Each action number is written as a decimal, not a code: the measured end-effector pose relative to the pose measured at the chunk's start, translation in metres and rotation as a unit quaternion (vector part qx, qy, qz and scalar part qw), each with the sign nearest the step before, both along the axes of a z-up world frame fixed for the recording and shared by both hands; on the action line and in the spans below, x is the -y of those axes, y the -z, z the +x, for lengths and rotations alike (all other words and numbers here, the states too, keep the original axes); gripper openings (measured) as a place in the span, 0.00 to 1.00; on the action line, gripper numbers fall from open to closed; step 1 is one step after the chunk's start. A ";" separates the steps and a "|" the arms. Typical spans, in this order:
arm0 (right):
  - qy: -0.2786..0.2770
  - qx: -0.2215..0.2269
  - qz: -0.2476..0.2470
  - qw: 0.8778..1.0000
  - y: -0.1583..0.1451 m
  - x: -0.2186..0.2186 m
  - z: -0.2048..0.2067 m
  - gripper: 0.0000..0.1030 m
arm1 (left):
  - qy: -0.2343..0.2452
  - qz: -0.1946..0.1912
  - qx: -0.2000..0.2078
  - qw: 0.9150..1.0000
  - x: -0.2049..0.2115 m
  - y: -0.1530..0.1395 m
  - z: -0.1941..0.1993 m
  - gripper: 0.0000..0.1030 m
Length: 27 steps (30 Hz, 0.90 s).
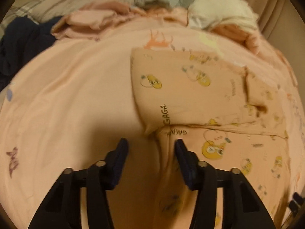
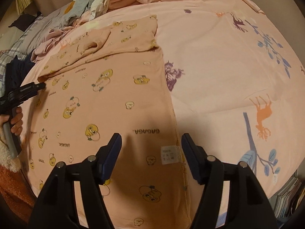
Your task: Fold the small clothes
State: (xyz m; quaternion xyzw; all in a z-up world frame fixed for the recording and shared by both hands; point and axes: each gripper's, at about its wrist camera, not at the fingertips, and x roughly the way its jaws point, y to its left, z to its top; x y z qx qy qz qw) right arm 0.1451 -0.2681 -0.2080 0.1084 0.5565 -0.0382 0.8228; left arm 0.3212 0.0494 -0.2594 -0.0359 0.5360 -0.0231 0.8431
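Peach cotton garment (image 2: 106, 103) with a yellow cartoon print lies flat on my pink bedsheet (image 2: 219, 61), one sleeve folded across. My left gripper (image 1: 150, 145) stands spread at its edge; my right gripper (image 2: 151, 139) stands spread over its hem, pinching nothing.

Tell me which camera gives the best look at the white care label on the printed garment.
Right wrist view: the care label sits on the printed garment by its edge, between the open fingers. The left wrist view shows the garment, not the label.
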 end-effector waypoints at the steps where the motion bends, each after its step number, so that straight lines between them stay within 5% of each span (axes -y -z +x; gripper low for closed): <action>1: -0.003 0.006 -0.004 1.000 -0.005 0.000 0.004 0.63 | -0.009 0.009 0.012 1.000 -0.001 0.003 0.002 0.47; 7: -0.055 0.042 -0.045 0.997 -0.040 -0.026 0.083 0.64 | -0.028 0.019 0.039 0.999 0.010 0.002 0.000 0.25; 9: -0.089 0.052 -0.041 0.994 -0.045 -0.045 0.125 0.73 | -0.021 0.024 0.043 0.999 0.013 0.002 -0.002 0.22; 15: -0.097 0.013 0.021 0.995 -0.007 -0.093 0.235 0.75 | -0.014 -0.007 0.062 0.998 0.001 0.006 -0.004 0.22; 18: -0.062 -0.031 -0.053 0.996 0.028 -0.112 0.268 0.55 | -0.009 -0.008 0.066 0.998 0.001 0.007 -0.003 0.22; 19: -0.055 -0.037 -0.075 0.995 0.037 -0.115 0.273 0.37 | -0.010 -0.008 0.067 0.998 0.001 0.007 -0.003 0.22; 22: -0.034 0.005 -0.017 0.999 0.034 -0.105 0.268 0.15 | -0.014 -0.005 0.076 0.997 0.003 0.009 -0.002 0.22; 27: -0.019 0.050 0.048 0.997 0.002 -0.058 0.253 0.13 | -0.022 -0.010 0.077 0.997 0.002 0.009 -0.002 0.22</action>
